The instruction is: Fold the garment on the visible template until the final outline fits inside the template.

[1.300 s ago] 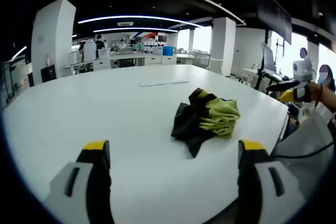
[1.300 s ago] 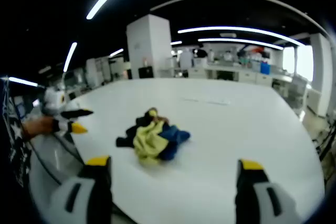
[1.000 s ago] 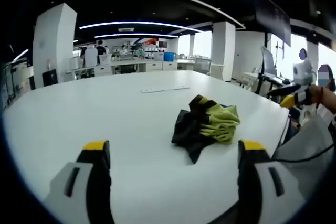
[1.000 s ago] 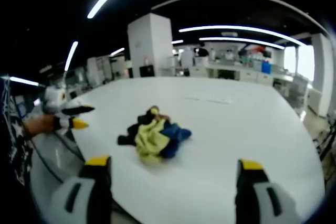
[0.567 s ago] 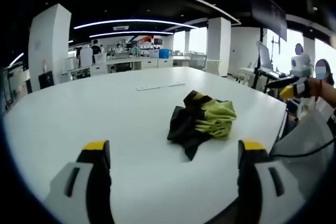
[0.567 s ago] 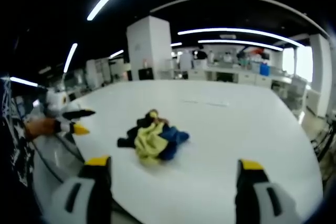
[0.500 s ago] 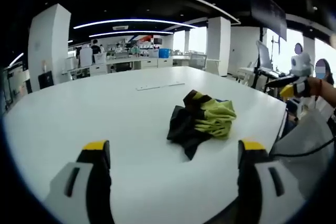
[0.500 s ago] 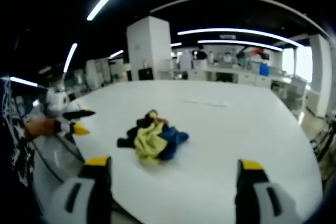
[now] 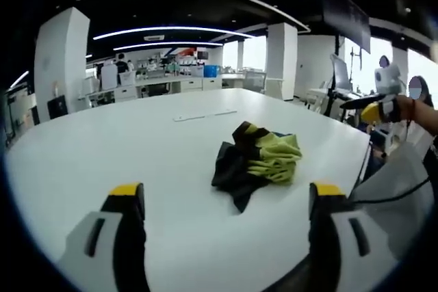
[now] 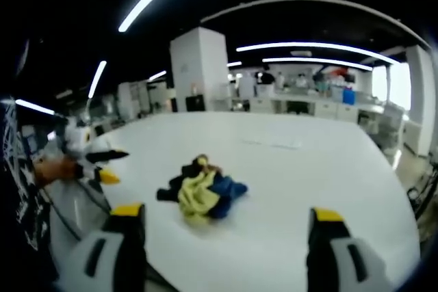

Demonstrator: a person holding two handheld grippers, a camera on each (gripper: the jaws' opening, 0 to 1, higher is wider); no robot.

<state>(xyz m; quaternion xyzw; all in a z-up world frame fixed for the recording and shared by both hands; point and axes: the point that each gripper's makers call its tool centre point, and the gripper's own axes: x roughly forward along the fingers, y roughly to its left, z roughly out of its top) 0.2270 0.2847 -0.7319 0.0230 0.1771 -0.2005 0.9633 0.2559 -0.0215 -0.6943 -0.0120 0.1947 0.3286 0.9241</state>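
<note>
Crumpled garment sits loose on the white bench, both tongs spread wide and holding nothing.

The garment [image 9: 255, 163] lies in a bunched heap of yellow-green and black cloth, blue showing in the right gripper view [image 10: 202, 195], ahead of both tongs and touched by neither. The left tongs [image 9: 222, 200] hang over the near edge of the bench [image 9: 102, 148], jaws well apart, the garment ahead and between them. The right tongs [image 10: 222, 215] are likewise spread open, the heap ahead, nearer the left jaw. Each pair also shows in the other's view off the bench edge, held in a hand. Past the garment a thin pale strip [image 9: 204, 115] lies flat on the bench. Beyond that, white pillars and desks.
</note>
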